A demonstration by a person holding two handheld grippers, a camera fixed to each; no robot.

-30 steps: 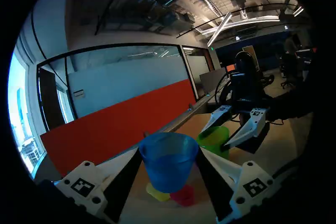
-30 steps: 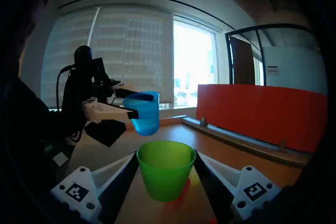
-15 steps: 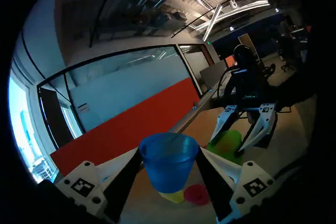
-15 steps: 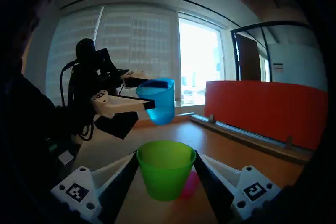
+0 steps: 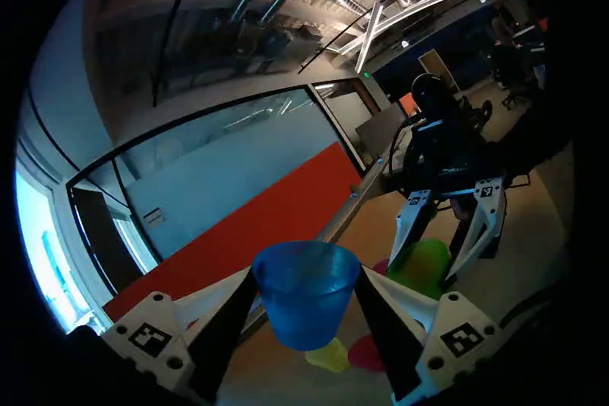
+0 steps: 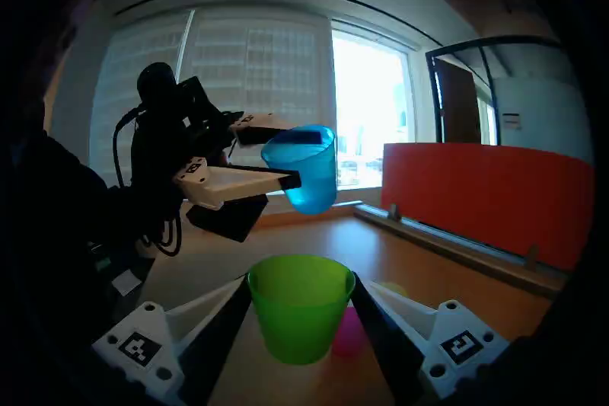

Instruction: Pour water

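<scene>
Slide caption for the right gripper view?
Right gripper grips green cup while left gripper holds blue cup aloft over the table.

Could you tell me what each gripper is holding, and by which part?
The left gripper holds the blue cup by its sides, just below the rim. The right gripper holds the green cup the same way.
</scene>
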